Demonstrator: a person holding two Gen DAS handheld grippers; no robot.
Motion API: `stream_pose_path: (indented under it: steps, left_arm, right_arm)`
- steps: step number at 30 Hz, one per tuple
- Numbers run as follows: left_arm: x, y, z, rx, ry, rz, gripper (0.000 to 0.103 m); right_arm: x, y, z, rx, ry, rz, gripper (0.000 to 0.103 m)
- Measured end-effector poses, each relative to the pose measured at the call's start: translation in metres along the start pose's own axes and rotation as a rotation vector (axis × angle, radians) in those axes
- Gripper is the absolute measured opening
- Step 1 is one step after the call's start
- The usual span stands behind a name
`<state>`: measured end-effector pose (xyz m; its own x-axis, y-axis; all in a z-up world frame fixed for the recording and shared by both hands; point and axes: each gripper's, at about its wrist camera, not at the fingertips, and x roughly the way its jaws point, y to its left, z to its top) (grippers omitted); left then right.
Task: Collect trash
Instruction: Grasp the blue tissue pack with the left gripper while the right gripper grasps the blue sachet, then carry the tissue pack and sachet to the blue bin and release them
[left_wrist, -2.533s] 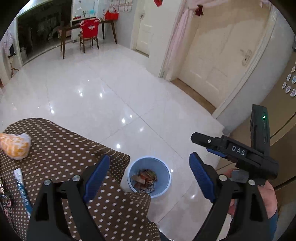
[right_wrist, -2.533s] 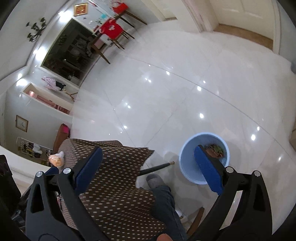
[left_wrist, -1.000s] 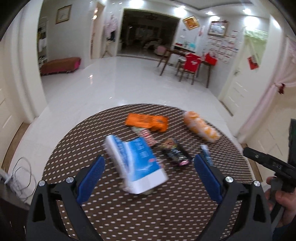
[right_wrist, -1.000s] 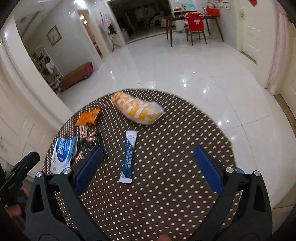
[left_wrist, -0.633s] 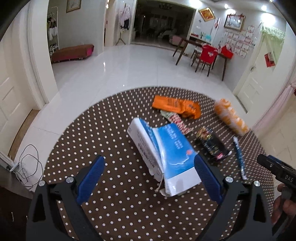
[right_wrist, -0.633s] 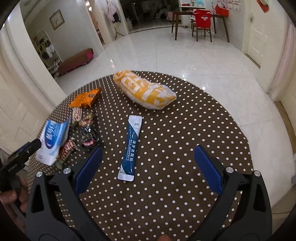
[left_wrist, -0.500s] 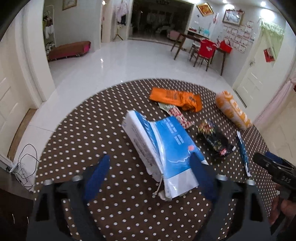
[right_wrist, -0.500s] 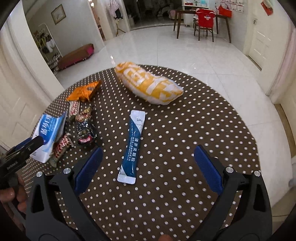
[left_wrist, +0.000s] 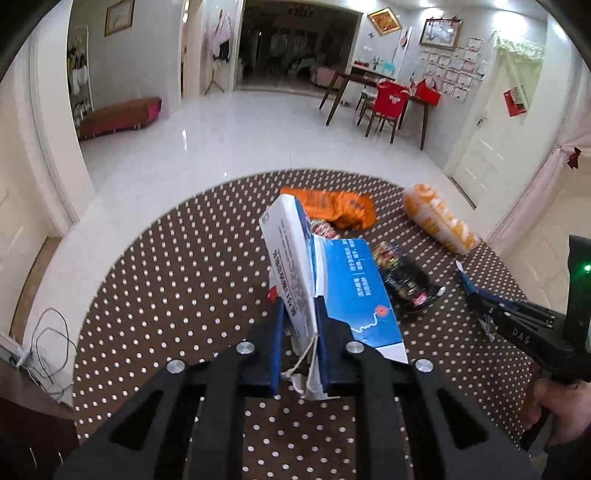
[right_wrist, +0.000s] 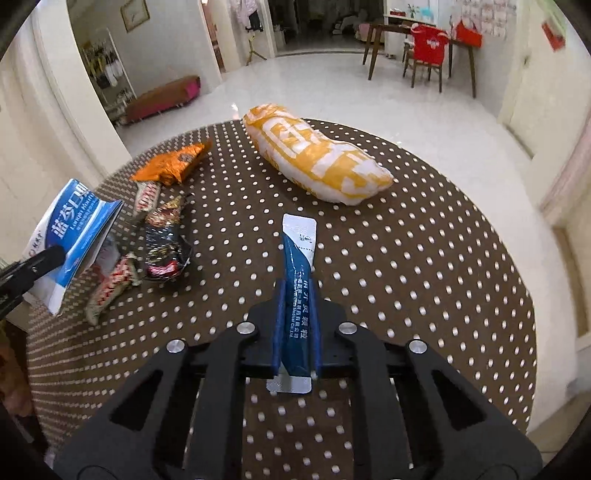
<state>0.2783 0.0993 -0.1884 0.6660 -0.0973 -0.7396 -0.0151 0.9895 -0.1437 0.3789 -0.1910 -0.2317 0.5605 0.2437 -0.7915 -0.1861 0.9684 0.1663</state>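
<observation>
My left gripper (left_wrist: 301, 328) is shut on a blue and white paper box (left_wrist: 295, 269) that stands tilted on the round table; the box also shows in the right wrist view (right_wrist: 70, 229). My right gripper (right_wrist: 295, 295) is shut on a long blue sachet (right_wrist: 297, 266) lying on the table. An orange and white bag (right_wrist: 317, 155), an orange wrapper (right_wrist: 171, 166), a black snack wrapper (right_wrist: 162, 240) and small red and white wrappers (right_wrist: 110, 291) lie on the table.
The round table has a brown cloth with white dots (right_wrist: 424, 258). White tiled floor (left_wrist: 221, 147) surrounds it. A dining table with a red chair (left_wrist: 388, 99) stands far back. Cables (left_wrist: 40, 350) lie on the floor at left.
Both grippers have moved forward and closed: the left on the blue and white box, the right on the blue sachet. Half a second ago both were open above the table.
</observation>
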Motion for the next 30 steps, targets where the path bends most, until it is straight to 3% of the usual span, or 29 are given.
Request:
stream_pose_path:
  steps: [8,18,30]
  left_arm:
    - [-0.031,-0.039,0.011,0.038,-0.070,-0.058,0.015]
    - [-0.043,-0.116,0.028,0.120,-0.112,-0.167,0.015]
    - [-0.037,-0.238,0.029,0.277,-0.102,-0.340,0.015]
  right_arm:
    - [-0.048,-0.049,-0.007,0.124,-0.086,0.149,0.012]
    - [-0.116,-0.111,-0.002,0.258,-0.227,0.249,0.012]
    - [-0.199,-0.210,-0.034,0.400,-0.371,0.173,0.012]
